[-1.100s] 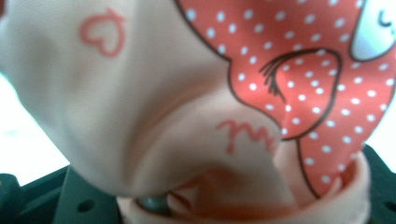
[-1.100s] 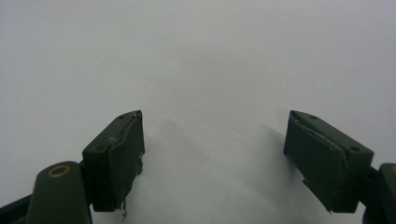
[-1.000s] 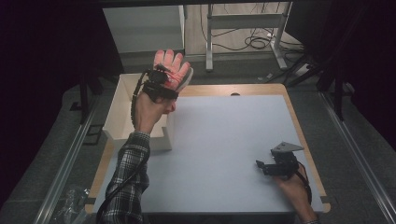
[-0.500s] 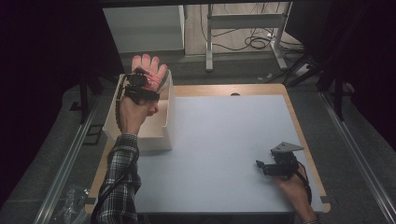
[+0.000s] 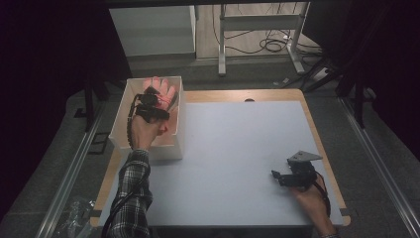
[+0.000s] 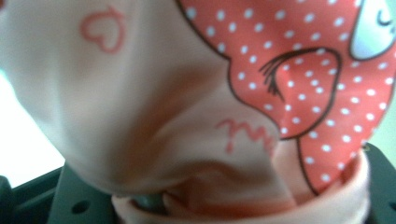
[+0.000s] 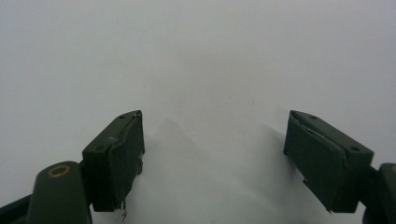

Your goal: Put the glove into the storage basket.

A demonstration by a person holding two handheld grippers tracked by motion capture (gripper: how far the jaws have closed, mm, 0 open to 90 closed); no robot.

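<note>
The left gripper point(image 5: 157, 100) is down inside the white box point(image 5: 177, 130) at the table's left edge, with a pink rubber glove point(image 5: 159, 89) in its jaws. The glove's fingers fan out over the far end of the box. In the left gripper view the glove point(image 6: 196, 107) fills the space just ahead of the jaws: pale pink with a red heart outline, a red patch with white dots, and its rolled cuff bunched low between the black jaws. The jaws have just been opening a little; the cuff seems to remain pinched between them, though the close blurred view leaves the pads hidden.

The right gripper point(image 5: 276, 176) rests low on the pale table top point(image 5: 237, 148) near the right edge, well apart from the box. Its jaws stand wide apart with bare table point(image 7: 210, 70) between them
</note>
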